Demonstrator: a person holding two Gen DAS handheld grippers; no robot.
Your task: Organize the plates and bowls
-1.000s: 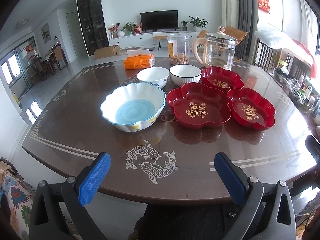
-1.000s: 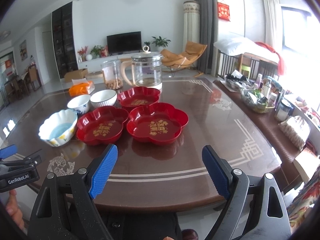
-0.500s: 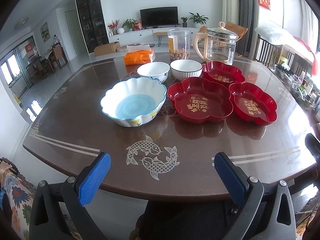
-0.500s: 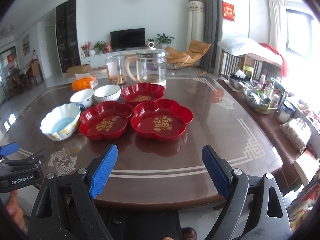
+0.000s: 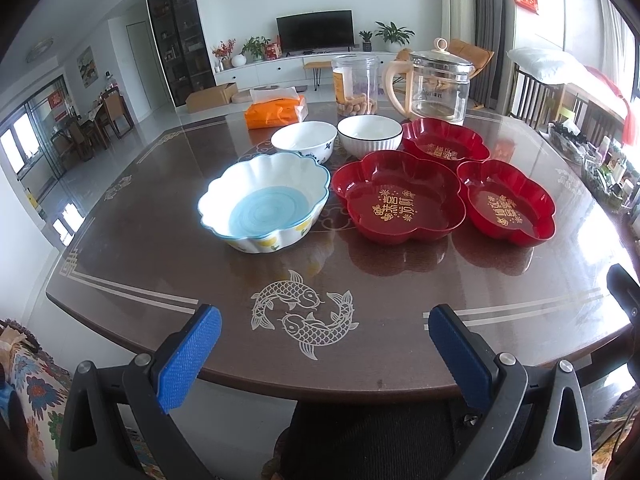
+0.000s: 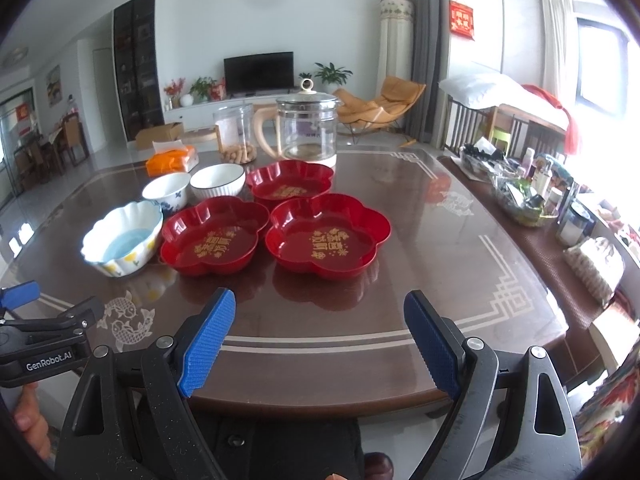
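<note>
On the dark table [image 5: 380, 292] stand a scalloped white bowl with a blue inside [image 5: 266, 202], two small white bowls [image 5: 304, 140] [image 5: 369, 130] behind it, and three red flower-shaped plates [image 5: 400, 196] [image 5: 506, 202] [image 5: 444, 140]. In the right wrist view the same red plates [image 6: 214, 234] [image 6: 328, 236] [image 6: 290, 178] and scalloped bowl [image 6: 122, 238] appear. My left gripper [image 5: 320, 354] is open at the table's near edge, holding nothing. My right gripper [image 6: 318, 340] is open too, in front of the near red plates, empty.
At the back stand a glass kettle [image 5: 438, 84], a clear jar of snacks [image 5: 356, 86] and an orange tissue pack [image 5: 276, 114]. A side counter with clutter [image 6: 532, 200] runs along the right. A hand [image 6: 30, 420] holds the left gripper.
Both grippers have edged forward and a little higher toward the dishes, which now look larger. Nothing on the table has moved; both stay open.
</note>
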